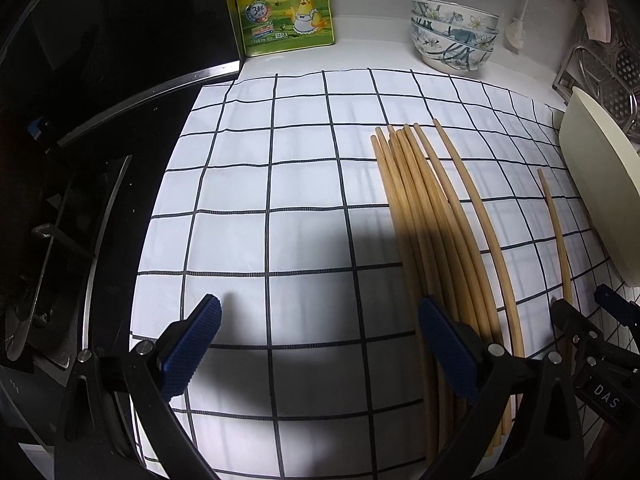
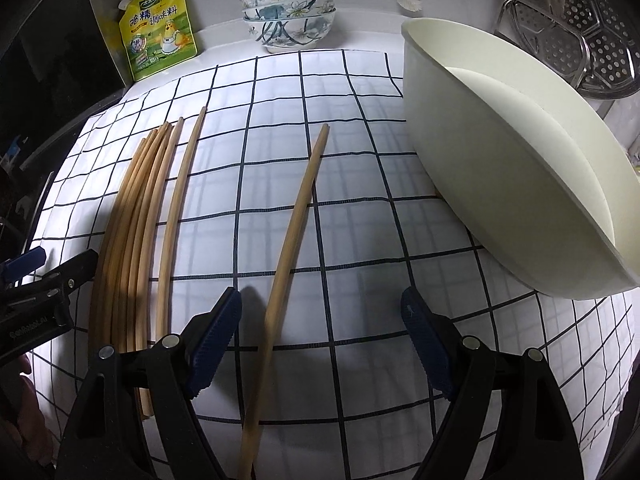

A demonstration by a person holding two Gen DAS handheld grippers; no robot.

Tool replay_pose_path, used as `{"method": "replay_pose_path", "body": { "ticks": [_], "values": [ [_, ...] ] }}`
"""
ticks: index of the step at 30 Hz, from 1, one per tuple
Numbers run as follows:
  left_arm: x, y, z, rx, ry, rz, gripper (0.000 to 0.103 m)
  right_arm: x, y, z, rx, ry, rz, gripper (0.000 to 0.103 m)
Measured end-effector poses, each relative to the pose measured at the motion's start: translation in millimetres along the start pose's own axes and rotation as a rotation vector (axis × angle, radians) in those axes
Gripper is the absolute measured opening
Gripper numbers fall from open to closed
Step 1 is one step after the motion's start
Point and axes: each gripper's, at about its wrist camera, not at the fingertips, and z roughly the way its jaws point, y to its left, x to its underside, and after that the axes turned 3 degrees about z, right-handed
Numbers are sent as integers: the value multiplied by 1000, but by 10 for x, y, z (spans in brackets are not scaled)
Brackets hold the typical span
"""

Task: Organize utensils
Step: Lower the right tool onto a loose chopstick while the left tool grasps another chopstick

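A bundle of wooden chopsticks lies side by side on a white cloth with a dark grid, tips pointing toward the back wall. One chopstick of the group sits slightly off to the right of the packed ones. A single chopstick lies apart, further right, between the bundle and a large cream bowl that is tipped on its side at the cloth's right edge.

The right gripper hovers with its blue-padded fingers spread wide; the single chopstick runs between them, close to the left finger, and neither pad clearly touches it. The left gripper is also spread wide over bare cloth, its right finger just beside the near ends of the bundle, holding nothing.

Behind the cloth stand a stack of flower-patterned bowls and a yellow-green seasoning pouch. A dark stove borders the cloth on the left, and a perforated metal steamer tray stands behind the cream bowl.
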Motion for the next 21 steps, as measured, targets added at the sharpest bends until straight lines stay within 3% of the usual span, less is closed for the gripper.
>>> {"method": "replay_pose_path", "body": {
  "ticks": [9, 14, 21],
  "values": [
    [33, 22, 8, 45, 38, -12, 98, -7, 13, 5, 2, -1, 0, 78],
    [26, -6, 57, 2, 48, 6, 98, 3, 6, 5, -1, 1, -5, 78],
    [33, 83, 60, 5, 43, -16, 97, 3, 18, 8, -1, -8, -12, 78]
  ]
}}
